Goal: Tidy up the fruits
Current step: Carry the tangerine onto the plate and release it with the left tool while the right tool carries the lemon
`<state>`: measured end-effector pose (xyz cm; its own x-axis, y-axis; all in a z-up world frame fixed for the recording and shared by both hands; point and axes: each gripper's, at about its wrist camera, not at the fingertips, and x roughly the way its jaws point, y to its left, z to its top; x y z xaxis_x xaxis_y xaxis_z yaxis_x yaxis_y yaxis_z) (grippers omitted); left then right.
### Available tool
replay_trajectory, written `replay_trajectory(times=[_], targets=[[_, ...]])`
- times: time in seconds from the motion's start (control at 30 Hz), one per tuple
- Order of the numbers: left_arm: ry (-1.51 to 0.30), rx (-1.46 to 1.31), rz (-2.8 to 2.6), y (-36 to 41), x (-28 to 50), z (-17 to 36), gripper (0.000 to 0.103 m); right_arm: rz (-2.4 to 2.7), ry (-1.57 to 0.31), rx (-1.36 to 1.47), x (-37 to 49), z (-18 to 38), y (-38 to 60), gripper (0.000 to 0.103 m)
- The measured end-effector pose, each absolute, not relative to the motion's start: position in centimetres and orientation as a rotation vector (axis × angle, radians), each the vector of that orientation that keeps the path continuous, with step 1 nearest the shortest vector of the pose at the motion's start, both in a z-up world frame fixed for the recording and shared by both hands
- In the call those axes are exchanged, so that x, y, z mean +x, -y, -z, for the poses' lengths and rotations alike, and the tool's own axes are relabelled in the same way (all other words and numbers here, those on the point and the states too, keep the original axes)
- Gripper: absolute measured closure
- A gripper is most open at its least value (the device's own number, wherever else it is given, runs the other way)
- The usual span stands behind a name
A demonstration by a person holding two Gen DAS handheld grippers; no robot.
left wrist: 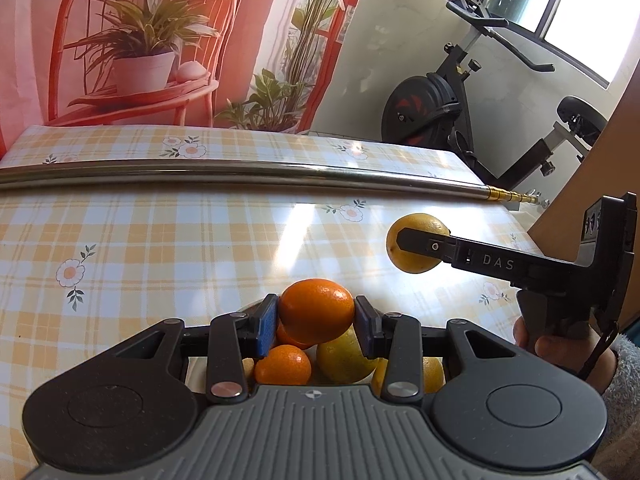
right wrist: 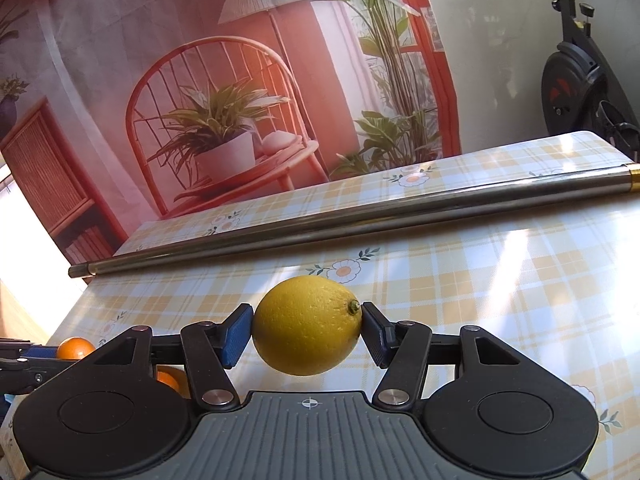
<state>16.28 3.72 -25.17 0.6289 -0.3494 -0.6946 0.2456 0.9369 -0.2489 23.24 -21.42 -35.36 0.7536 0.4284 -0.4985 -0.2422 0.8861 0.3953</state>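
Note:
My left gripper is shut on an orange and holds it just above a pile of fruit: a small orange, a yellow lemon and more, partly hidden by the gripper body. My right gripper is shut on a yellow lemon and holds it above the table. In the left wrist view the right gripper comes in from the right with that lemon. In the right wrist view the orange in the left gripper shows at the far left.
A checked yellow tablecloth with daisies covers the table. A long metal rod lies across the far part of it. A printed backdrop hangs behind. An exercise bike stands past the table's right end.

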Motion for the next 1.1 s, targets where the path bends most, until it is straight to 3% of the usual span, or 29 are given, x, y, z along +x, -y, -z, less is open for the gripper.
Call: replay_trajectory(times=[1.1], targets=[[-0.893,0.08,0.424,-0.1,13.3,27.4,0.061,-0.413,-0.557,0.362,12.5,31.7,21.4,0.049]])
